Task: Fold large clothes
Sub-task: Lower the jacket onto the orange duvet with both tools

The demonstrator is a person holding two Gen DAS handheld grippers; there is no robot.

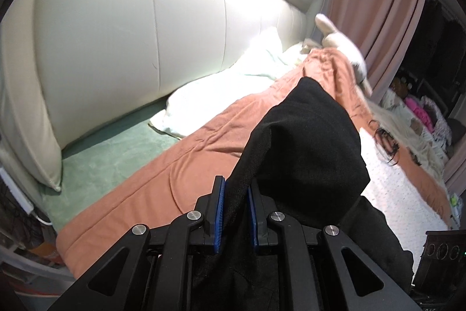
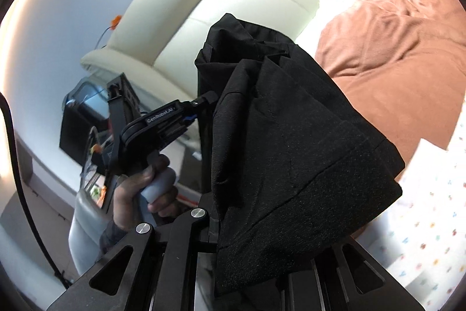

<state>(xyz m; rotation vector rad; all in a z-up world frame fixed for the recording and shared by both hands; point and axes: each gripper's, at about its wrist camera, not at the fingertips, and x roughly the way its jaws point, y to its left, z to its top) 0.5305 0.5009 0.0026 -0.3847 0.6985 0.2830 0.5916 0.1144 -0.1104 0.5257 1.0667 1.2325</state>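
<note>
A large black garment [image 1: 308, 147] hangs in the air above a bed, held up by both grippers. My left gripper [image 1: 236, 194] is shut on a fold of it between blue pads; it also shows in the right wrist view [image 2: 208, 101], gripping the garment's left edge, with a hand on its handle. In the right wrist view the black garment [image 2: 291, 153] drapes over my right gripper [image 2: 221, 220] and hides its right finger. The jaws look closed on the cloth's hemmed part.
The bed carries an orange-brown quilt [image 1: 180, 165], a green sheet [image 1: 116, 153], white pillows [image 1: 221, 86] and a white patterned sheet [image 2: 431, 223]. A cream padded headboard [image 1: 145, 34] stands behind. Pink curtains [image 1: 378, 5] and clutter [image 1: 419, 112] are at the right.
</note>
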